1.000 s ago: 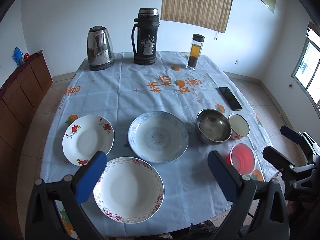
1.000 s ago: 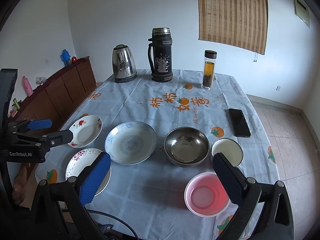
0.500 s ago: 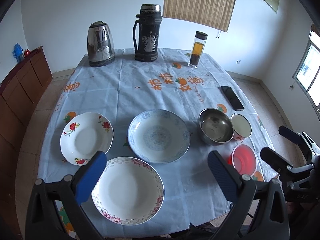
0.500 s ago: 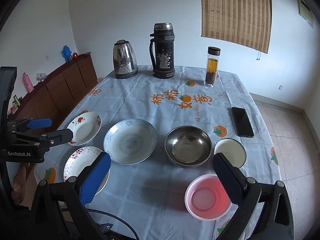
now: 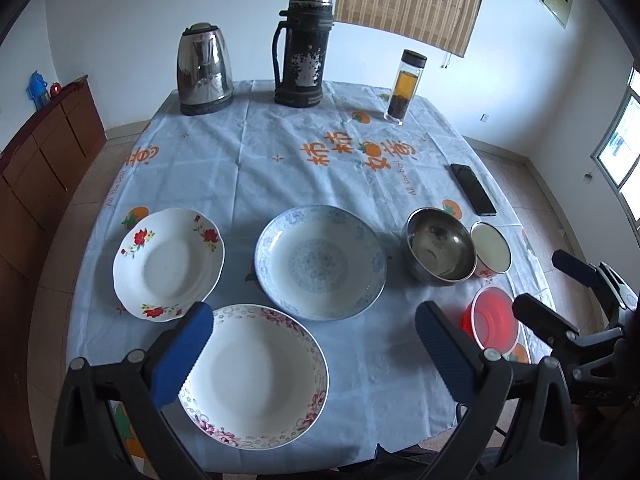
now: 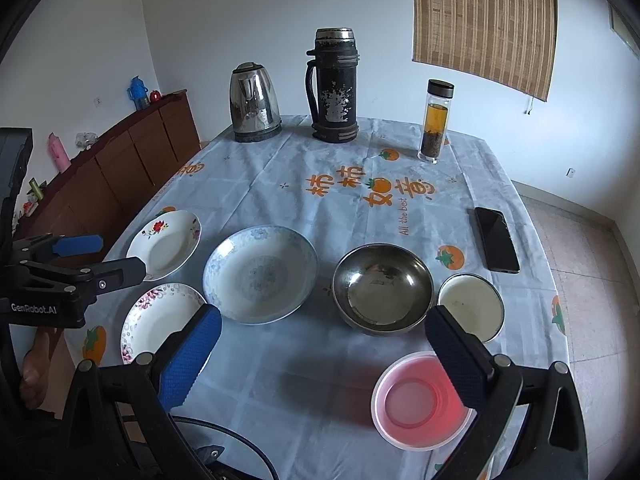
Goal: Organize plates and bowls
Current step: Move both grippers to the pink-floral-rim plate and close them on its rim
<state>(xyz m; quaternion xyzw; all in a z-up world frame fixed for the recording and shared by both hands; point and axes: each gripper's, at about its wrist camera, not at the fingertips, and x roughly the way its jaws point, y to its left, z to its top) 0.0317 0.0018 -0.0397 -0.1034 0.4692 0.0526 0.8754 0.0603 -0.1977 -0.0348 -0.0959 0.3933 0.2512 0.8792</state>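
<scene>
My left gripper point(image 5: 310, 344) hovers above the near edge of the bench point(image 5: 248, 160), fingers spread wide and holding nothing. In the left wrist view, the pink-rimmed plate point(image 5: 256, 376) lies at lower centre, between the two fingers and overlapped at its left rim by the left finger point(image 5: 182, 360). The red-flowered plate point(image 5: 168, 264) lies at left of centre, just beyond that finger. The blue-patterned plate point(image 5: 320, 262) sits at mid-frame, close to the pink-rimmed plate's far rim. To its right stand the steel bowl point(image 5: 440, 252) and, touching or nearly touching it, the white bowl point(image 5: 491, 251). The pink bowl point(image 5: 492, 322) lies at lower right, just beyond the right finger.

My right gripper point(image 6: 322, 344) is likewise wide open and empty. In the right wrist view, the left finger point(image 6: 190, 360) overlaps the pink-rimmed plate's right rim at lower left; the right finger point(image 6: 460, 354) overlaps the pink bowl's right part at lower right. The steel bowl lies at centre, between the fingers and beyond their tips.
</scene>
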